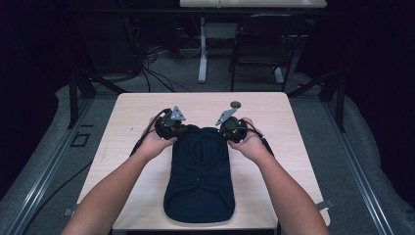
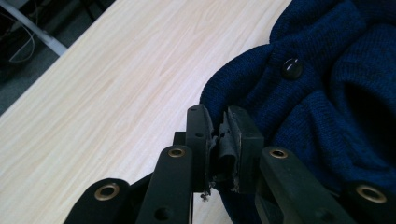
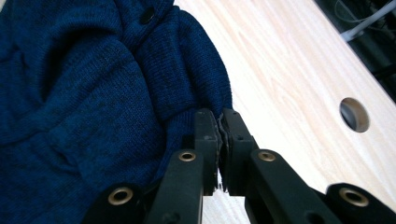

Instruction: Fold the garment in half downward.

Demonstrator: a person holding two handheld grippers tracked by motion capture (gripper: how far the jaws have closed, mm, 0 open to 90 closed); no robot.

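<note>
Your 2 grippers, left gripper (image 2: 218,140) and right gripper (image 3: 219,135), each pinch a far corner of the navy sweater (image 1: 199,171), fingers pressed on knit, probably to lift or fold it. It lies mid-frame on the tabletop (image 1: 127,112), long axis running bottom to top.

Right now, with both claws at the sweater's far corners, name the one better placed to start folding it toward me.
Neither: the left claw and right claw pinch opposite corners of the sweater symmetrically, so both should move together.
</note>
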